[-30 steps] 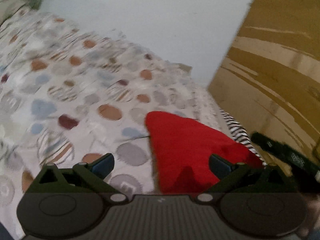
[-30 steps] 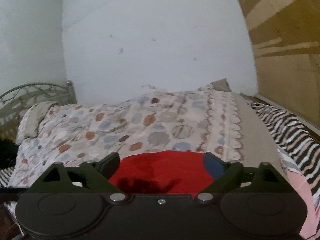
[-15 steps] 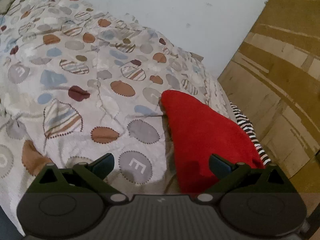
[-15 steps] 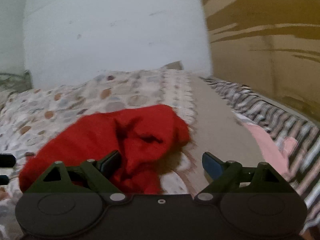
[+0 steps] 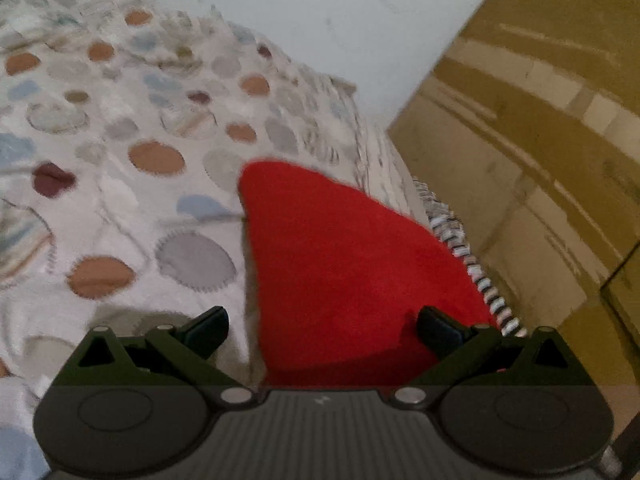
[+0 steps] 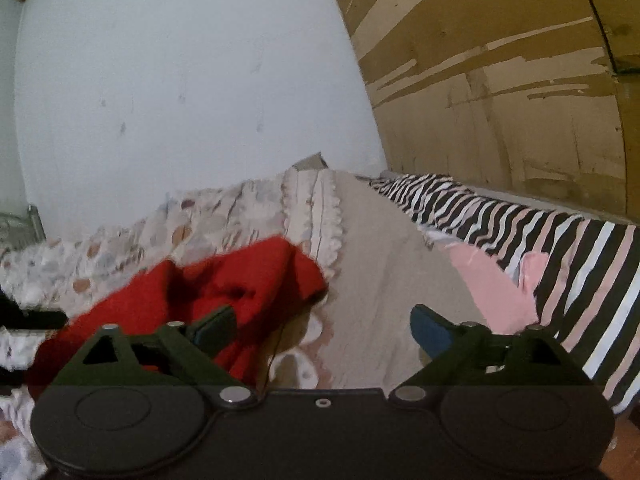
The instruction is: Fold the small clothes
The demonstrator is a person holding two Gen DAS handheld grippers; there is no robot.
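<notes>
A small red garment (image 5: 344, 264) lies on the spotted bedspread (image 5: 120, 152) near the bed's right edge. In the left wrist view it looks flat and smooth, and my left gripper (image 5: 322, 328) is open just above its near end, holding nothing. In the right wrist view the red garment (image 6: 240, 284) looks bunched, with a raised fold. My right gripper (image 6: 322, 326) is open and empty, its left finger over the garment's right side and its right finger over bare bedspread (image 6: 372, 280).
A striped black, white and pink cloth (image 6: 560, 248) lies along the bed's right side against a brown wooden panel (image 6: 500, 80). A white wall (image 6: 180, 80) stands behind the bed. A metal bed frame (image 6: 32, 224) shows at far left.
The left gripper view has shifted closer over the red garment. The right gripper has swung further right and tilted up, so the garment sits lower left and more striped cloth shows.
</notes>
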